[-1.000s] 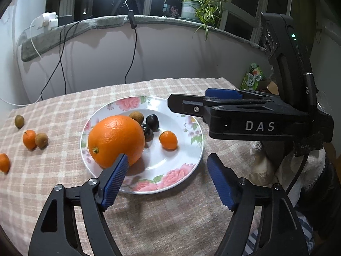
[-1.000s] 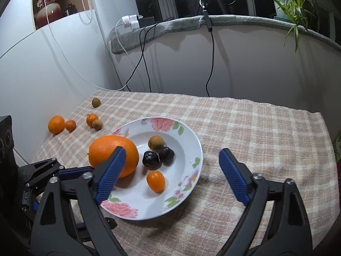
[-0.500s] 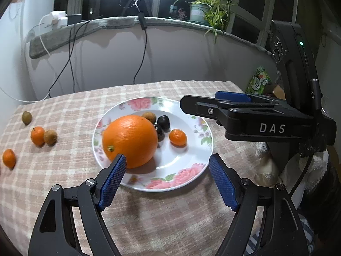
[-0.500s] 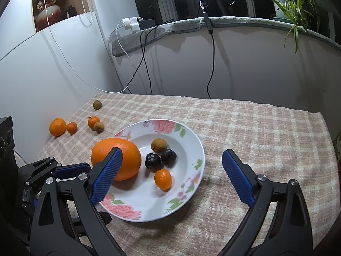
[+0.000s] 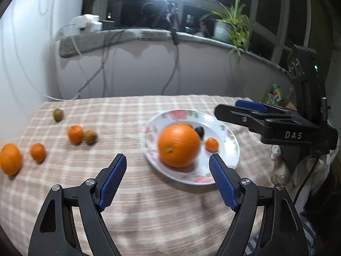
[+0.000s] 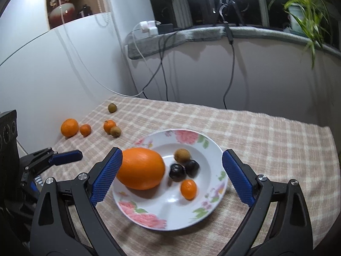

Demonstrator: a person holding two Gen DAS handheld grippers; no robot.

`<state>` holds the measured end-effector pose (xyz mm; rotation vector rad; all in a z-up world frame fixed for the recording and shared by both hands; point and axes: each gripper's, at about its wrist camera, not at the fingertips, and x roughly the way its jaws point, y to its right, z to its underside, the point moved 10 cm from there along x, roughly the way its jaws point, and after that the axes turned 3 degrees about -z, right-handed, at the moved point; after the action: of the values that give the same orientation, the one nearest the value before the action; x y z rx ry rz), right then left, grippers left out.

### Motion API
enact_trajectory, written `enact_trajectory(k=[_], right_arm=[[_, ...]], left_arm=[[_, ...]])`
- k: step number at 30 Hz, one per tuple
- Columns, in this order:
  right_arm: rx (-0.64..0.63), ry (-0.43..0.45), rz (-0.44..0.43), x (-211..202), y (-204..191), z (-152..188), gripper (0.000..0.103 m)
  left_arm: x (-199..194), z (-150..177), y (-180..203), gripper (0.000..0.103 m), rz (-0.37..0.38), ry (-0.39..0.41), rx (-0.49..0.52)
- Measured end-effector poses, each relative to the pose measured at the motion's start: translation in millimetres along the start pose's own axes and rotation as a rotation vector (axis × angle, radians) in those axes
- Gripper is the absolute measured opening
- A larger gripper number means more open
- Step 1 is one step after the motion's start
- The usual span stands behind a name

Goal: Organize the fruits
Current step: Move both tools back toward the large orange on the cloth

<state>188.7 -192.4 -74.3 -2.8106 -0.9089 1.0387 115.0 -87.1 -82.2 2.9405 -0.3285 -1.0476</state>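
On the plate: a big orange [image 6: 140,168], round, bright and dimpled, with a small green stem scar, lies on the half nearest the left gripper.
Beside the big orange: two dark glossy fruits [image 6: 184,169] touch each other at the plate's middle; a small brown fruit [image 6: 182,155] sits just behind them, and a small oval orange fruit [image 6: 188,189] lies just in front of them.
Plate [image 6: 211,149]: white, shallow, pink flowers and green leaves on its rim; it stands on the desk's checked beige cloth [image 6: 266,132].
Off the plate: a medium orange [image 5: 10,159], two small orange fruits [image 5: 38,152] [image 5: 75,134], and a brown fruit [image 5: 90,137] touching the second of them; a greenish-brown fruit [image 5: 58,114] lies apart, farther back.
Left gripper [image 5: 167,178]: released, blue pads wide apart and empty, hovering over bare cloth between the plate and the loose fruits.
Right gripper [image 6: 171,175]: released, holding nothing; in its own view the pads frame the plate from either side.
Behind the plate: a window ledge [image 6: 191,35] with chargers, hanging cables and a potted plant [image 6: 302,6].
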Motion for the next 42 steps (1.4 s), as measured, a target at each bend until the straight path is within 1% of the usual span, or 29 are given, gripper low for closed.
enact_trajectory(k=[6,13,18,23,25,28,31,34,42], right_arm=[[-0.034,-0.022,-0.029,9,-25,-9,0.097],[-0.068,-0.039,-0.075,22,-61,-28,0.097],[-0.074,-0.063,-0.13,42,-93,-41,0.097],[-0.056,-0.108,-0.222,66,-129,-51,0.097],[-0.059,-0.12,-0.256,76,-146,-56,0.097],[-0.075,-0.143,-0.302,91,-171,-61,0.097],[-0.09,-0.176,-0.347,108,-199,-61,0.097],[-0.086,-0.213,-0.39,129,-223,-60,0.097],[-0.058,-0.325,-0.483,186,-274,-45,0.097]], left_arm=[[-17,-1,-38,0.08,-0.057,0.025,-0.044],[-35,6,-93,0.08,-0.132,0.04,-0.123],[-52,12,-132,0.08,-0.187,0.062,-0.178],[-64,21,-178,0.08,-0.273,0.085,-0.238],[-69,26,-198,0.08,-0.316,0.096,-0.268],[-72,34,-222,0.08,-0.358,0.105,-0.309],[-68,41,-242,0.08,-0.379,0.106,-0.353],[-64,47,-257,0.08,-0.406,0.103,-0.369],[-49,51,-278,0.08,-0.41,0.08,-0.393]])
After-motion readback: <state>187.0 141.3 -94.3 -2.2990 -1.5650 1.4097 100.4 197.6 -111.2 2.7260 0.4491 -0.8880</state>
